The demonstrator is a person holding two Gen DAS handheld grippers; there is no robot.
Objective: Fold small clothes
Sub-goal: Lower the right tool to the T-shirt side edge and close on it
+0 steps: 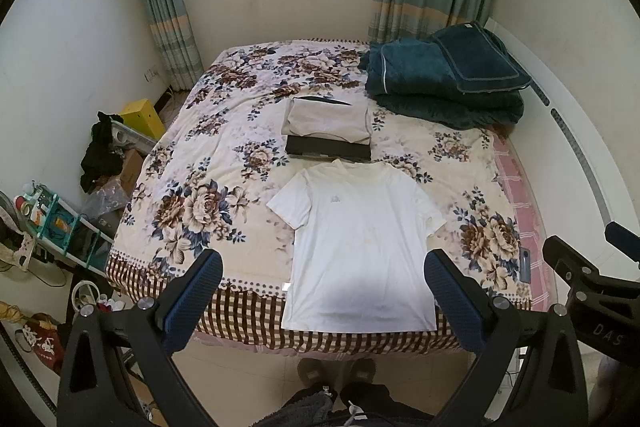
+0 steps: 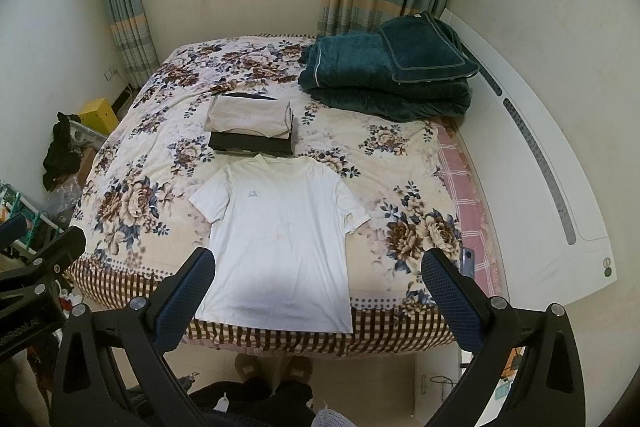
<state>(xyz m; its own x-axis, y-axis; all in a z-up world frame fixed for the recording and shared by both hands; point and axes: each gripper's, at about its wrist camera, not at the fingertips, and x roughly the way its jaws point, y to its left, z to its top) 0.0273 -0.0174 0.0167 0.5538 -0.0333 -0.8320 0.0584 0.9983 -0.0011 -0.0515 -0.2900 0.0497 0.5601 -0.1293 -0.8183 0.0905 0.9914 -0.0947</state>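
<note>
A white short-sleeved T-shirt (image 1: 356, 239) lies flat, face up, on the near part of the floral bed, collar away from me; it also shows in the right wrist view (image 2: 280, 243). Behind it sits a stack of folded clothes (image 1: 326, 129), beige on top of black, which the right wrist view (image 2: 250, 127) shows too. My left gripper (image 1: 322, 265) is open and empty, held above the shirt's hem at the bed's near edge. My right gripper (image 2: 318, 263) is open and empty, held likewise beside it. Neither touches the shirt.
A folded dark teal blanket (image 1: 448, 79) lies at the bed's far right. A phone (image 1: 525, 264) rests near the right edge on a pink sheet. Clutter and a shelf (image 1: 60, 227) stand on the floor at left. A white headboard (image 2: 540, 167) runs along the right.
</note>
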